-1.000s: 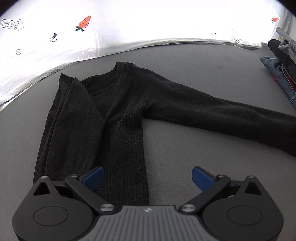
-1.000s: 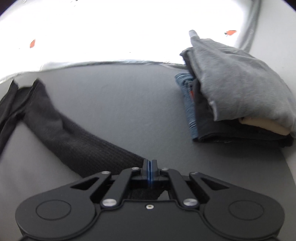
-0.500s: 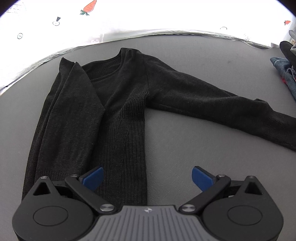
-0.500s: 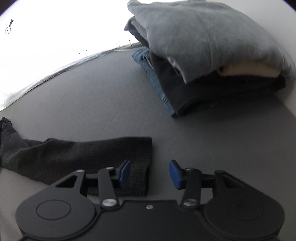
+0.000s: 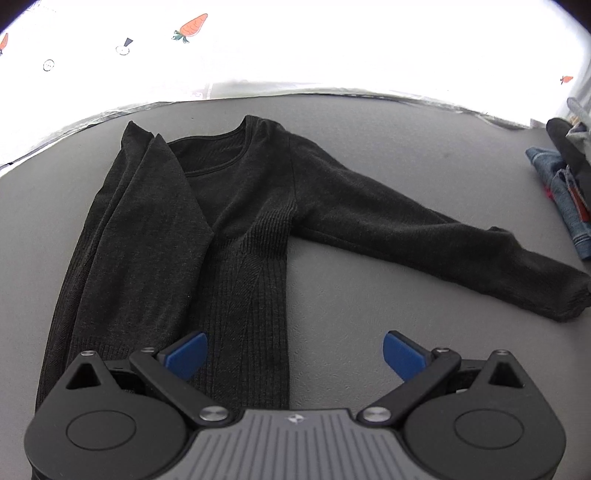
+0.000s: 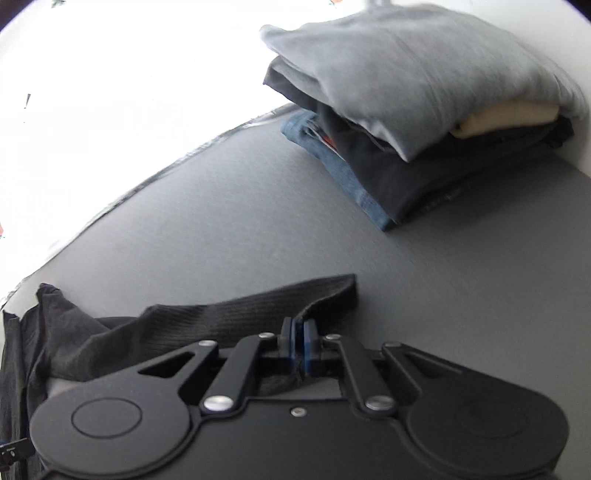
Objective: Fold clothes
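A black long-sleeved sweater [image 5: 240,229] lies flat on the grey table [image 5: 369,325], neckline at the far side. One sleeve is folded down over the body at the left. The other sleeve [image 5: 424,229] stretches out to the right. My left gripper [image 5: 293,354] hovers open over the sweater's hem, its left blue pad [image 5: 184,354] above the ribbed fabric and nothing between the fingers. My right gripper [image 6: 298,339] is shut on the cuff [image 6: 332,291] of the stretched sleeve, which rises off the table toward the pads.
A stack of folded clothes [image 6: 424,110], grey on top with cream, black and denim beneath, sits at the table's far right, also at the right edge of the left wrist view [image 5: 565,184]. A bright white cloth with carrot prints [image 5: 192,26] lies beyond the far edge.
The right gripper opened beside the cuff half a second ago and has now shut on it again, lifting it. The left gripper stayed open and shifted only slightly over the hem.
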Available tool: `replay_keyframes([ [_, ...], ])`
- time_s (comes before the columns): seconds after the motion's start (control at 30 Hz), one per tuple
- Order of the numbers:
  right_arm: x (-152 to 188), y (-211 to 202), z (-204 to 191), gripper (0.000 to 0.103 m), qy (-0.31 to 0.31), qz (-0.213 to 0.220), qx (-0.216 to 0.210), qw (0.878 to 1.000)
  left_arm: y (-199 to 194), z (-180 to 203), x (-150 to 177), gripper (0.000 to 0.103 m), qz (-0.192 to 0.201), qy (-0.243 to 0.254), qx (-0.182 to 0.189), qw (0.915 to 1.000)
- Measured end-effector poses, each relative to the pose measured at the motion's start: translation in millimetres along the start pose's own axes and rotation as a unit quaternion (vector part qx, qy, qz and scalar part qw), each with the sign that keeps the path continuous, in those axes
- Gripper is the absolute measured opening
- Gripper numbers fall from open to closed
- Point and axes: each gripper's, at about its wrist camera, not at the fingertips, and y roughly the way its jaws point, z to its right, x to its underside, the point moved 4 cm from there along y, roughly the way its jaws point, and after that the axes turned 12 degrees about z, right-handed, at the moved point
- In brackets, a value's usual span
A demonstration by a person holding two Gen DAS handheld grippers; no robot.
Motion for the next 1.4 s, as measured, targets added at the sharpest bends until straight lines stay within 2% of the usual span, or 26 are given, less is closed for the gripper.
replay_keyframes([
  [0.13,-1,-23,-66,0.005,-0.054,0.015,-0.098,0.994,-23,-2,-19,0.101,0.029,-0.041,0.067,0.9965],
  [0.23,18,-38,-120,0.005,-0.093,-0.004,-0.182,0.979,-34,-3,-32,0.101,0.043,-0.056,0.114,0.9909],
  [0.27,32,-41,-141,0.005,-0.114,-0.026,-0.216,0.969,-36,-2,-35,0.101,0.048,-0.053,0.127,0.9893],
  [0.33,59,-46,-179,0.006,-0.157,-0.069,-0.275,0.946,-34,-3,-36,0.101,0.049,-0.04,0.123,0.9903],
  [0.43,97,-55,-210,0.01,-0.233,-0.117,-0.301,0.917,-23,-9,-28,0.101,0.026,-0.03,0.103,0.9939],
  [0.5,116,-62,-226,0.022,-0.275,-0.141,-0.316,0.897,-15,-14,-21,0.101,0.008,-0.032,0.095,0.9949],
  [0.53,113,-66,-224,0.042,-0.274,-0.133,-0.316,0.899,-10,-17,-17,0.101,-0.001,-0.035,0.094,0.995],
  [0.57,107,-68,-220,0.049,-0.265,-0.126,-0.311,0.904,-6,-20,-13,0.101,-0.01,-0.038,0.093,0.9949],
  [0.67,92,-60,-201,0.047,-0.231,-0.121,-0.275,0.925,10,-21,-3,0.101,-0.03,-0.048,0.105,0.9928],
  [0.77,82,-48,-172,0.047,-0.199,-0.122,-0.221,0.947,24,-6,3,0.098,-0.027,0.0,0.109,0.9937],
  [0.83,78,-43,-154,0.047,-0.178,-0.128,-0.191,0.957,33,4,7,0.092,-0.024,0.037,0.11,0.9929],
  [0.87,76,-41,-146,0.047,-0.168,-0.13,-0.181,0.96,38,9,9,0.086,-0.022,0.055,0.111,0.992],
  [0.9,76,-37,-139,0.047,-0.16,-0.131,-0.174,0.963,43,15,11,0.075,-0.02,0.073,0.112,0.9908],
  [0.97,76,-30,-128,0.047,-0.15,-0.134,-0.165,0.966,52,25,14,0.061,-0.017,0.109,0.114,0.9874],
  [1.03,76,-26,-121,0.047,-0.147,-0.135,-0.156,0.967,61,36,18,0.057,-0.013,0.144,0.115,0.9827],
  [1.07,76,-26,-119,0.047,-0.146,-0.136,-0.154,0.968,62,36,18,0.053,-0.009,0.145,0.113,0.9828],
  [1.13,76,-26,-113,0.047,-0.143,-0.137,-0.148,0.969,60,34,18,0.029,-0.001,0.139,0.108,0.9844],
  [1.17,77,-25,-113,0.047,-0.141,-0.138,-0.146,0.969,60,35,18,0.014,0.001,0.138,0.103,0.9851],
  [1.2,78,-25,-113,0.047,-0.141,-0.139,-0.145,0.969,58,34,17,0.007,0.004,0.139,0.097,0.9855],
  [1.4,83,-33,-120,0.047,-0.16,-0.135,-0.145,0.967,32,18,-7,0.006,0.055,0.111,0.078,0.9892],
])
